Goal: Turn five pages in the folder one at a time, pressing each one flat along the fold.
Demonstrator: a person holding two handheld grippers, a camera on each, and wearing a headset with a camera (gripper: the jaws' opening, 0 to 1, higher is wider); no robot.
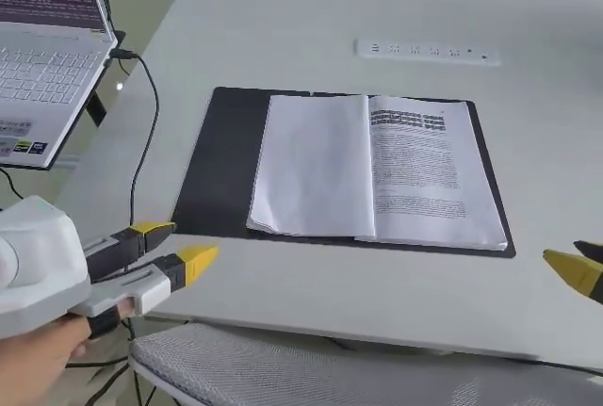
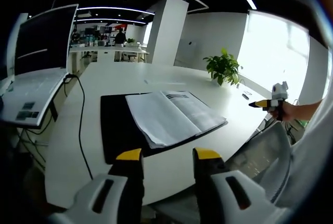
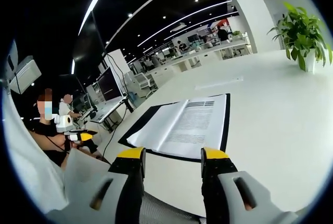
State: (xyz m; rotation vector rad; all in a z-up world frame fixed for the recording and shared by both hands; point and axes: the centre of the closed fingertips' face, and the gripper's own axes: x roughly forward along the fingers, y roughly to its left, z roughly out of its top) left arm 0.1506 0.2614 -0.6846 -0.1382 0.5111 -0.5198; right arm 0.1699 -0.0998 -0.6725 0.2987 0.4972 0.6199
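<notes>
Holds yellow-tipped left hand-held gripper and right hand-held gripper wide, empty, lower frame. Risks pinching several stacked white pages of black folder.

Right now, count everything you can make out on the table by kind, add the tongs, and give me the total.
Folder: 1
Laptop: 1
Cable: 1
Power strip: 1
Potted plant: 1
Tongs: 2, left tongs and right tongs
Total: 7
</notes>
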